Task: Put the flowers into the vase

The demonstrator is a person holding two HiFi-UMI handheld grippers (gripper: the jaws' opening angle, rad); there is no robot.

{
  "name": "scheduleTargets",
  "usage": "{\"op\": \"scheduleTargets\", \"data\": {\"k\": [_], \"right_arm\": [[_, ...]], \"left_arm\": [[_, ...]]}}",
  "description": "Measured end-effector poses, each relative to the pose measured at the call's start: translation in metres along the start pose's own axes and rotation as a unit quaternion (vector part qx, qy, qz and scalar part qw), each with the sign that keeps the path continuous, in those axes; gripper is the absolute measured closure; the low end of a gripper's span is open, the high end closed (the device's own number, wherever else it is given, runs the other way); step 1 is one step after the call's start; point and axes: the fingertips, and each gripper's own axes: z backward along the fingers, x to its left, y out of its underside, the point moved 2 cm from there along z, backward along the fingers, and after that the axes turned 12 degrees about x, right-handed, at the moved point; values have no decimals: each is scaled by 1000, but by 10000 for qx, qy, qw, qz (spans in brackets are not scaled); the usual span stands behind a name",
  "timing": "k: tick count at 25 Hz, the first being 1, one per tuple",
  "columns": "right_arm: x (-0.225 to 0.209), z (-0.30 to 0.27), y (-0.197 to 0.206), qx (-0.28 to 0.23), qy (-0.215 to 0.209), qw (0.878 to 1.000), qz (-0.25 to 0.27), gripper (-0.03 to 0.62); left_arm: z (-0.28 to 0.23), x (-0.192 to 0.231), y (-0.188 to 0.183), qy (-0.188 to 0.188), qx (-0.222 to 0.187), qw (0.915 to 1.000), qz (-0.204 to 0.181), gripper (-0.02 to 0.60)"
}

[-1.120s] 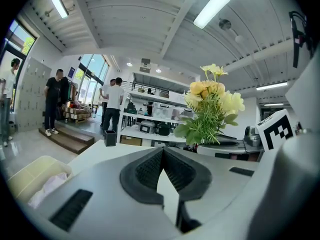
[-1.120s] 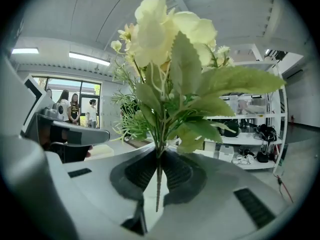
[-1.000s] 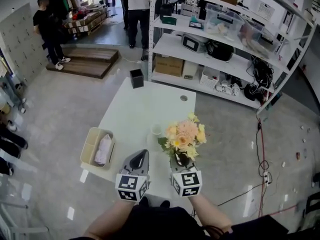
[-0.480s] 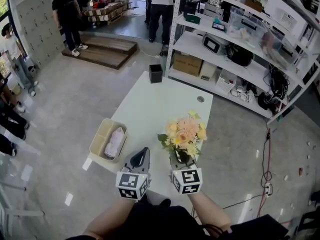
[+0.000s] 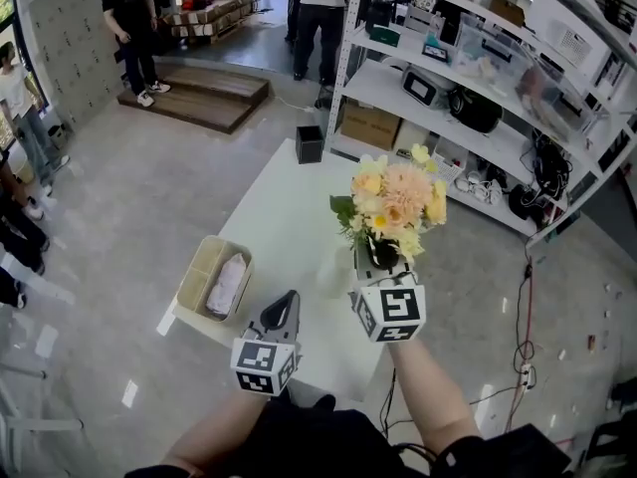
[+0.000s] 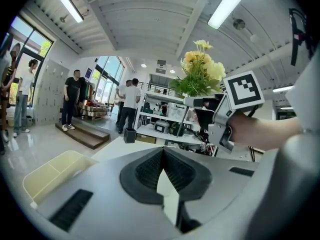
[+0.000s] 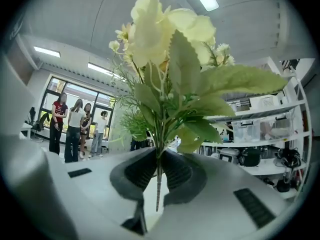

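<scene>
A bunch of yellow and peach flowers (image 5: 398,202) stands upright in my right gripper (image 5: 380,259), which is shut on its thin green stems (image 7: 159,169) and held high over the white table (image 5: 289,207). The blooms (image 7: 170,44) fill the right gripper view. A pale white vase (image 5: 333,269) stands on the table just left of that gripper, hard to make out. My left gripper (image 5: 288,300) hovers lower, near the table's front edge. Its jaws (image 6: 162,151) meet at the tips with nothing between them. From the left gripper view the flowers (image 6: 200,74) appear up and to the right.
A beige tray (image 5: 199,267) with a pale cloth bundle sits at the table's left edge. A small black box (image 5: 310,143) stands at the far end. White shelving (image 5: 468,78) full of gear runs behind and right. People stand at the back left.
My right gripper has lifted the flowers well above the table and carried them further out. The left gripper has stayed near the front edge. The head camera shifted.
</scene>
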Motion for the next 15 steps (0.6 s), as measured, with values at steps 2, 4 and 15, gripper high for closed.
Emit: {"op": "scheduleTargets", "data": {"k": [2,4,15], "right_arm": [[-2,-10,2,24,11,10000,0,557],[-1,-18,13,176,18,9998,20,557],[-2,-55,126,1785,21,9835,-311,556]], "left_arm": [[-1,3,1,10,7,10000,13,577],[-1,6,1,0,19,10000,27,577],[8,28,9,-122,100,9997,167,577]]}}
